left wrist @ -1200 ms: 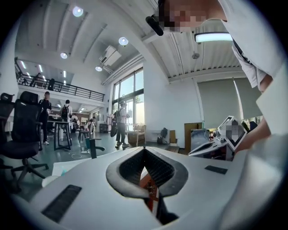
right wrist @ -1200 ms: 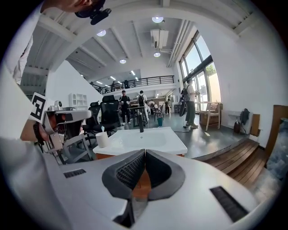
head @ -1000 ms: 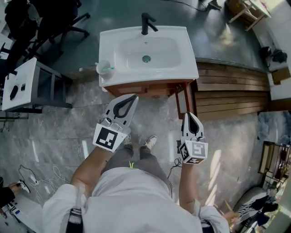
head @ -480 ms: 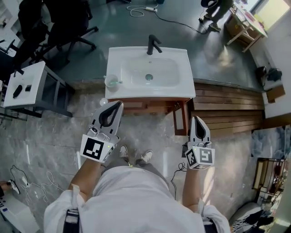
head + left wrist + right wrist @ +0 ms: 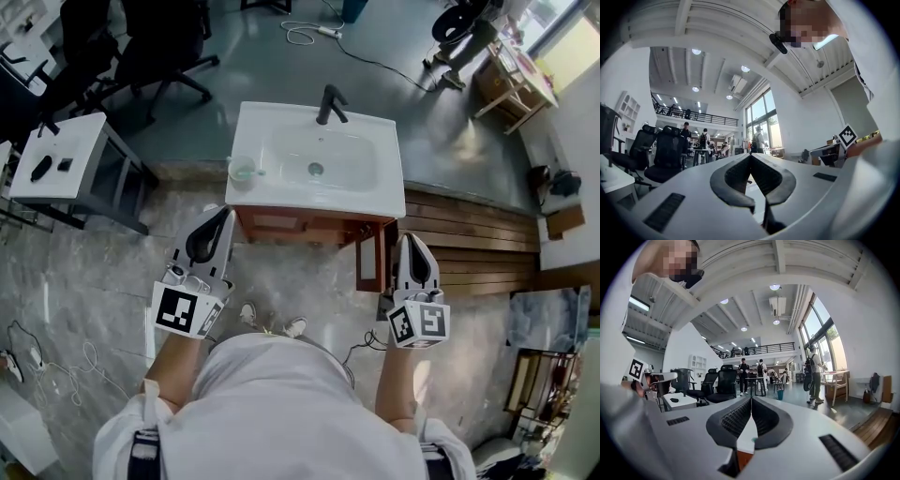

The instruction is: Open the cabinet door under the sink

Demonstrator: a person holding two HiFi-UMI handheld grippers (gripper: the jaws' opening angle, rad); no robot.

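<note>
The left gripper (image 5: 224,212) and the right gripper (image 5: 411,240) are both clenched on nothing. In each gripper view the ribbed black pads (image 5: 736,174) meet at their tips, and behind them there is only a hall with office chairs (image 5: 720,380) and standing people (image 5: 743,373). The head view alone shows the white rectangular sink (image 5: 377,199), the red-brown wooden cabinet (image 5: 300,226) below it and the cabinet door (image 5: 368,259), swung open at the cabinet's right end, just left of the right gripper. Compared with one second ago the door has the same angle, and both grippers have come nearer to the person.
</note>
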